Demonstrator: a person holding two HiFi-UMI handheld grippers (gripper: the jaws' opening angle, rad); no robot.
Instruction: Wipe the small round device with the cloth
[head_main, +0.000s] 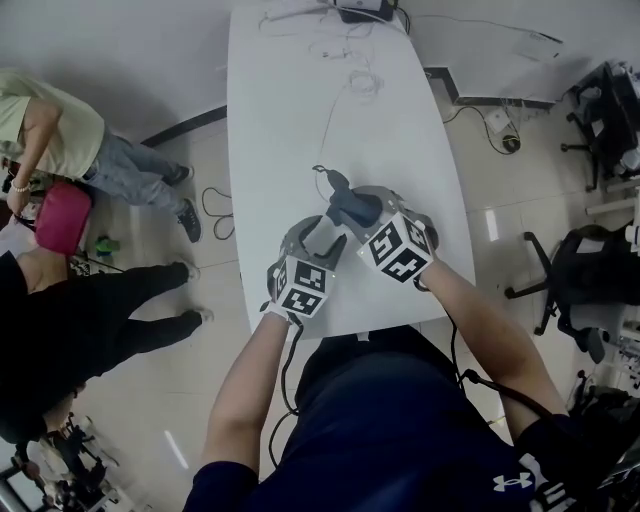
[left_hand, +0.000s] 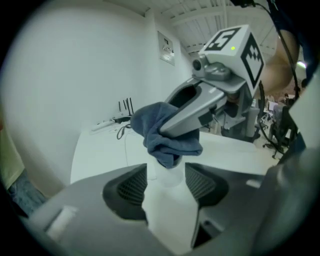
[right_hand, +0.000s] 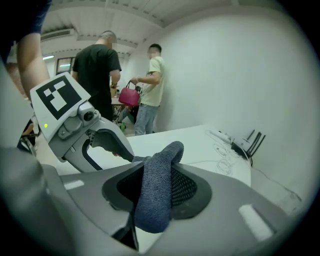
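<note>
Two hand-held claws meet low over a white table: one steadies the device, the other presses a cloth onto it.

My left claw (left_hand: 166, 182) is clamped wide on the white device (left_hand: 169, 215), at the lower centre of its view, keeping it steady with its top exposed. My right claw (right_hand: 156, 192) is pinched on the folded blue cloth (left_hand: 162, 132), whose bunched end rests on that top, I judge for rubbing. In the head view both sit just above the table's (head_main: 290, 130) near edge, so little room lies toward me. Bare tabletop runs to the cables (head_main: 355, 80) at top. People (head_main: 60, 140) stand at far left, apart from the table.
</note>
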